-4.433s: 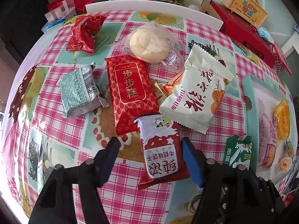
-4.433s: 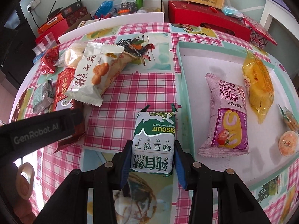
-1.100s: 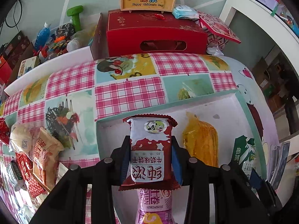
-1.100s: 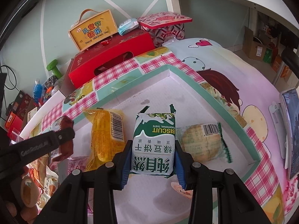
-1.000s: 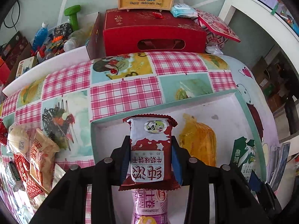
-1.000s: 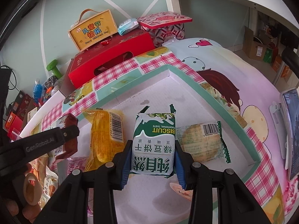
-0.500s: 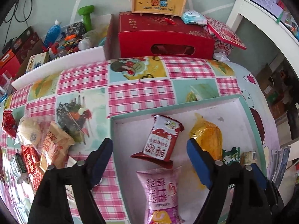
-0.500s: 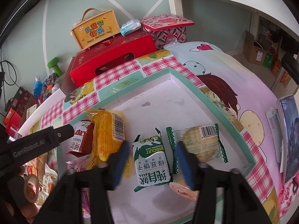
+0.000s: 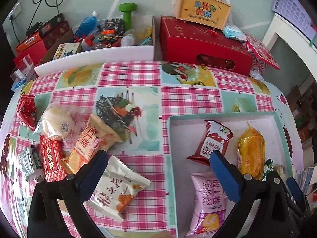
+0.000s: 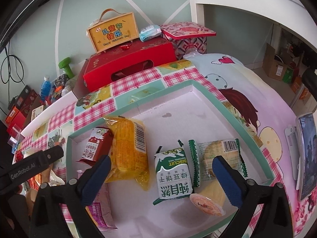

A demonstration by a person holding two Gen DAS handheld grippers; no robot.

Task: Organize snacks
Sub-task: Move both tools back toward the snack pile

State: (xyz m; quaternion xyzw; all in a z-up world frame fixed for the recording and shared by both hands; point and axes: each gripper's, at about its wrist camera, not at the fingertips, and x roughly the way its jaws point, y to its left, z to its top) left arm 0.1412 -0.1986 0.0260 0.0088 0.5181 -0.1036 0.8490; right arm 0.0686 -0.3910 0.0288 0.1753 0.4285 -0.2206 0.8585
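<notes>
Both snack packets have left the jaws since a second ago: the red-and-white biscuit packet [image 9: 210, 144] and the green-and-white biscuit packet [image 10: 173, 175] now lie flat inside the teal-rimmed tray [image 10: 210, 97]. Left hand-held gripper [image 9: 157, 173] has slid leftward and hangs over the tray's left rim, jaws still opening wide with nothing pressed between them. Right hand-held gripper [image 10: 161, 178] hovers over the tray, jaws also opening wide, the green packet lying loose below them.

Seven snacks rest in the tray: the two biscuit packets, one yellow cake bag [image 10: 129, 148], one pink roll pack [image 9: 210, 200], one clear-wrapped round pastry [image 10: 218, 158], one small jelly cup [image 10: 207, 204] and one yellow piece beside it.

Six packets remain on the checked surface [image 9: 190, 99] left of the tray, overlapping in a loose pile. Beyond the surface stand one red gift box [image 9: 200, 43], one yellow handled box [image 9: 202, 12] atop it, and one green dumbbell [image 9: 127, 12].
</notes>
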